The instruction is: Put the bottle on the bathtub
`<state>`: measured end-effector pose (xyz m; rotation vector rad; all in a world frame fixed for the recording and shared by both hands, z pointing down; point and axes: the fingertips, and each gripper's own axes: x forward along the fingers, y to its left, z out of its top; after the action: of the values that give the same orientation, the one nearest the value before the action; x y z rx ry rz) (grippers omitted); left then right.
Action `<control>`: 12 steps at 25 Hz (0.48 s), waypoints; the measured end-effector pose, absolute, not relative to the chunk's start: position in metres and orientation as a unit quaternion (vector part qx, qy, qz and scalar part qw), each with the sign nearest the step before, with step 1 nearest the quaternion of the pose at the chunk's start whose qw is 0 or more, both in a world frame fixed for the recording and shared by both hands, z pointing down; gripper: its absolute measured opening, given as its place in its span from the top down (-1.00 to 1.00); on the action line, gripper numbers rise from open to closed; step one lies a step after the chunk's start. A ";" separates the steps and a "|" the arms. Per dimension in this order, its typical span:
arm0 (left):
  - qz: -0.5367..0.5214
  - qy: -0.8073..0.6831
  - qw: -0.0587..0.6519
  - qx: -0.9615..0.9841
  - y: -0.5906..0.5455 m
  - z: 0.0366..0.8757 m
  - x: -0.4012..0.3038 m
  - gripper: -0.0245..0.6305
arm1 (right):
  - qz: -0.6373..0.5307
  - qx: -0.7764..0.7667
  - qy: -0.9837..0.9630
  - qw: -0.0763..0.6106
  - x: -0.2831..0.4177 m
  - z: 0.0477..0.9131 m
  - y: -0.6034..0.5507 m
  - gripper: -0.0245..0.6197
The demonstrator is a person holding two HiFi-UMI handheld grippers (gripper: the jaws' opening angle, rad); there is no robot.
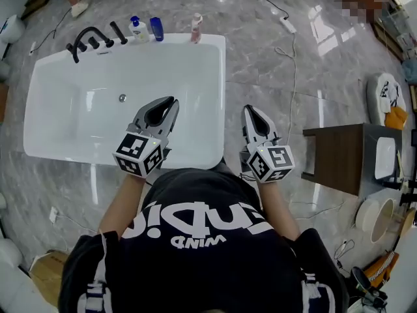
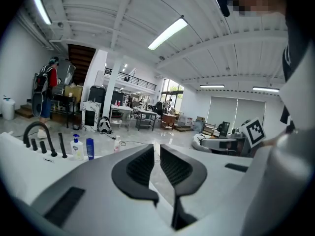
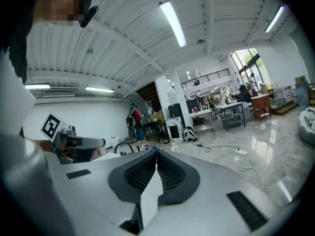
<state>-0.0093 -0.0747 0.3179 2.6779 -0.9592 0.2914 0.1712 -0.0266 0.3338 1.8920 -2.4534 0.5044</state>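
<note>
Three bottles stand on the far rim of the white bathtub (image 1: 65,150): a white pump bottle (image 1: 137,29), a blue bottle (image 1: 156,28) and a pink-and-white bottle (image 1: 196,27). The left gripper view shows the same white pump bottle (image 2: 76,146), blue bottle (image 2: 90,149) and pink-and-white bottle (image 2: 117,143) far ahead. My left gripper (image 1: 172,103) hovers over the tub's near part, jaws nearly together with only a thin slit, holding nothing. My right gripper (image 1: 250,112) hangs just right of the tub over the floor, pads touching, empty. Both point upward and away from the bottles.
A black faucet set (image 1: 91,41) sits on the tub's far left rim. A dark wooden side table (image 1: 335,158) stands to the right. A power strip with its cable (image 1: 287,25) lies on the marble floor. A person in red (image 2: 49,82) stands far off.
</note>
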 end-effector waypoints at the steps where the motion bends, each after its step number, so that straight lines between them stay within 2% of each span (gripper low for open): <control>1: 0.104 -0.334 0.133 0.927 -0.068 0.318 -0.013 0.82 | 0.159 0.605 -0.780 0.003 0.171 0.334 -0.021 0.84; 3: 0.105 -0.341 0.119 0.927 -0.057 0.318 -0.017 0.90 | 0.153 0.612 -0.776 0.003 0.171 0.334 -0.011 0.84; 12: 0.097 -0.351 0.126 0.923 -0.046 0.326 -0.025 0.90 | 0.140 0.621 -0.771 -0.003 0.164 0.338 0.005 0.85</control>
<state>-0.0253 -0.0458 0.3263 2.6873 -1.0207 0.2813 0.1638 0.0045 0.3382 1.9534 -2.4279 0.4407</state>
